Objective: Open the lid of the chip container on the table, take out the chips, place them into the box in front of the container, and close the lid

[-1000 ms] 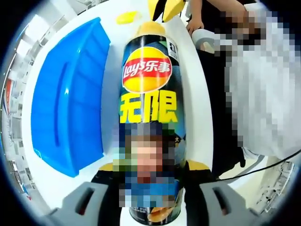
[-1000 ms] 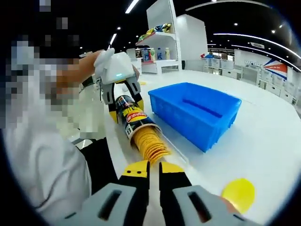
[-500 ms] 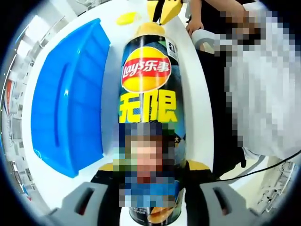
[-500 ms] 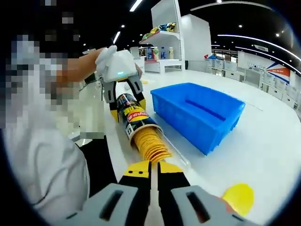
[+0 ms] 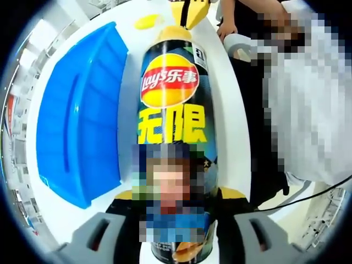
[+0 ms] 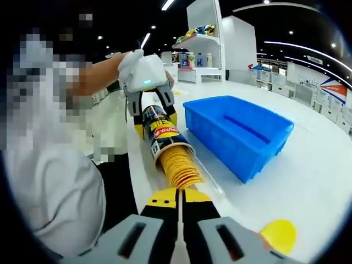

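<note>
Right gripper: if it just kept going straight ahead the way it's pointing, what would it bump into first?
Likely the stack of chips sliding out of the Lay's chip can, right ahead of the right gripper; its jaws look shut.

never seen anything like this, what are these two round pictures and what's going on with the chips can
No robot here: a person holds a two-jaw gripper in each hand, and a fisheye camera rides on each one.

The left gripper view looks along the left gripper, which is clamped on the chip can.

The right gripper view shows that can tilted, mouth open, a stack of chips sliding out in a clear tray. The right gripper, jaws together, seems to pinch the tray's end.

On the white table sit a blue box and the can's yellow lid.
</note>
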A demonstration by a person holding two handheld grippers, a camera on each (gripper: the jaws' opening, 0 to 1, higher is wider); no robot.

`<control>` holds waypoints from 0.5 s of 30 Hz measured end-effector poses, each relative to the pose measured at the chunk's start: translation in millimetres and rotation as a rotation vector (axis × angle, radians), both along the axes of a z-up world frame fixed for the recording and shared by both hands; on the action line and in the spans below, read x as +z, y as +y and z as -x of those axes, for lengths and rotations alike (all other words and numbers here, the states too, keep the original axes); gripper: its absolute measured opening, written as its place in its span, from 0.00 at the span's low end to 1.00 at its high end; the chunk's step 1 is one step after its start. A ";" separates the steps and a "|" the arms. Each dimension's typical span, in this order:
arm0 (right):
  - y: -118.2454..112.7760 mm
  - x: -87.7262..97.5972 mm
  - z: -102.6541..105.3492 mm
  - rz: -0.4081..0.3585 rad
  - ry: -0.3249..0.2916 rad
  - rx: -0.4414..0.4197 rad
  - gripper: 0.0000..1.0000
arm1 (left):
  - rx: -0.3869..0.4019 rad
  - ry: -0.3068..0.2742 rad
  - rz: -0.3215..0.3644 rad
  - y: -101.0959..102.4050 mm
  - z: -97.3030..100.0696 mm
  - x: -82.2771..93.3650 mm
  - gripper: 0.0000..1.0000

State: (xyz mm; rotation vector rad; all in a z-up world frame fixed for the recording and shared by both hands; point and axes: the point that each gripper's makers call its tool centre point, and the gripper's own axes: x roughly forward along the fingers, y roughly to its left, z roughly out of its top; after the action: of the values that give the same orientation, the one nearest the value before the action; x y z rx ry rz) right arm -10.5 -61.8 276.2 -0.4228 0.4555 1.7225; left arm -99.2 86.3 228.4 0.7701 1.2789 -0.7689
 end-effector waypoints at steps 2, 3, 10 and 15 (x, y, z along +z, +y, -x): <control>-0.1 0.4 -0.2 -0.003 0.009 -0.008 0.03 | -0.001 0.000 0.000 -0.2 0.2 -0.4 0.53; -0.5 0.8 -0.6 -0.005 0.018 -0.014 0.02 | -0.001 0.000 0.000 -0.2 0.2 -0.6 0.53; -5.3 3.3 -4.2 -0.014 0.067 -0.046 0.02 | -0.003 0.003 0.006 -0.5 -0.1 -1.1 0.53; -6.3 5.2 -3.4 -0.040 0.124 -0.046 0.02 | -0.004 0.006 0.008 -1.2 0.2 -1.2 0.53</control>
State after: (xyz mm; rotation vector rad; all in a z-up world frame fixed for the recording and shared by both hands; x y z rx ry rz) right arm -7.1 -68.1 281.3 -0.2753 0.5158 1.7163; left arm -99.4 85.1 227.2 0.7652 1.2791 -0.7795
